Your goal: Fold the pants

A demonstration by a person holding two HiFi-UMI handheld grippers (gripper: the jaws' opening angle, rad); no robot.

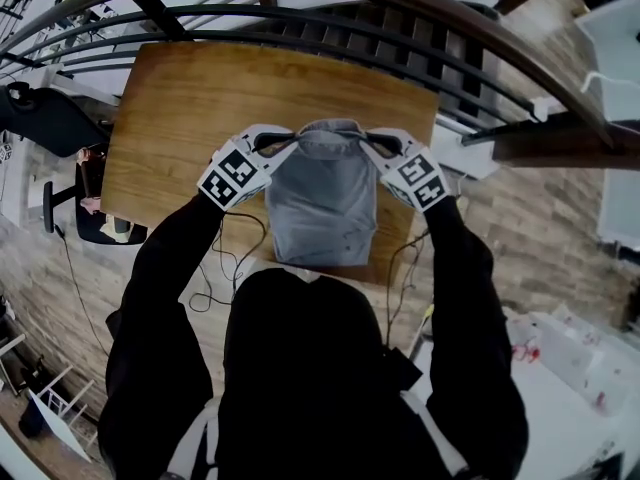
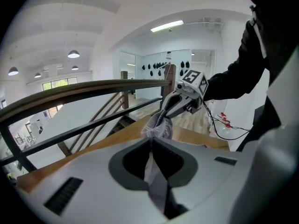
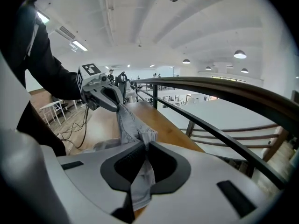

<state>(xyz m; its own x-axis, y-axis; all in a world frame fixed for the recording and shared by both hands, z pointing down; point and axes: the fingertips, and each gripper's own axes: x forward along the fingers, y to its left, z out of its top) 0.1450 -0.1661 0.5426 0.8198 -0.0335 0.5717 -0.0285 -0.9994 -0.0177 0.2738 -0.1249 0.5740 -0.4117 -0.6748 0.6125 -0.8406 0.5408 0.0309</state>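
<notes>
Open tabletop (image 1: 190, 118) ahead — railing (image 1: 300, 13) beyond

table: wooden (image 1: 180, 118); railing: dark, curved (image 2: 93, 91); floor: wood-plank (image 1: 540, 228); light: pendant lamps (image 2: 73, 54)

Pants (image 1: 322, 208) hem: lost under my head (image 1: 300, 318). Bench (image 1: 180, 118) behind the pants: covered. At the pants' waistband, tips of my left fingers (image 1: 272, 144) and right fingers (image 1: 380, 141) are buried in cloth.

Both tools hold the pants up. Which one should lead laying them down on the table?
Left, narrowly: the left tool and right tool pinch the pants at top corners alike, but the table shows more bare wood leftward.
</notes>
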